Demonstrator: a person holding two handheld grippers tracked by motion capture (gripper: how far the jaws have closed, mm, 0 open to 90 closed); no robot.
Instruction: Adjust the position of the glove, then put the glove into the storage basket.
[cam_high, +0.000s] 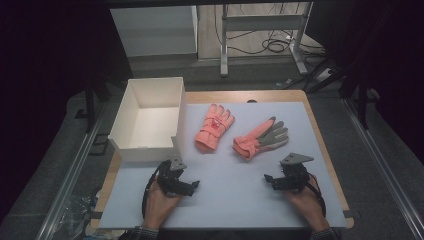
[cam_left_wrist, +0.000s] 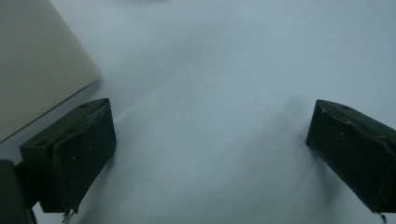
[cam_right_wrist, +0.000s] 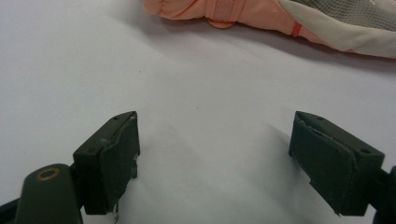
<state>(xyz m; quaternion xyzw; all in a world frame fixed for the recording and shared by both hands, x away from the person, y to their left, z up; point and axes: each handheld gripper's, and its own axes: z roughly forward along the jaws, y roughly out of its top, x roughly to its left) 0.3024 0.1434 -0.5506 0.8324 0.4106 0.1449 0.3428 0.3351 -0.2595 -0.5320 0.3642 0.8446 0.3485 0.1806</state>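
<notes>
A wooden table (cam_high: 295, 95) carries a pale blue mat (cam_high: 235, 165). On the mat, a white open box (cam_high: 150, 120) sits at the far left corner, with two pink gloves (cam_high: 214, 127) (cam_high: 260, 138) lying flat beside it toward the far edge.

No lettering, label or number can be read on anything here.

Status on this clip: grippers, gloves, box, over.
Left gripper and right gripper open, empty, low over the mat. Two pink gloves lie flat, untouched. White box empty. Nothing in the way.
</notes>
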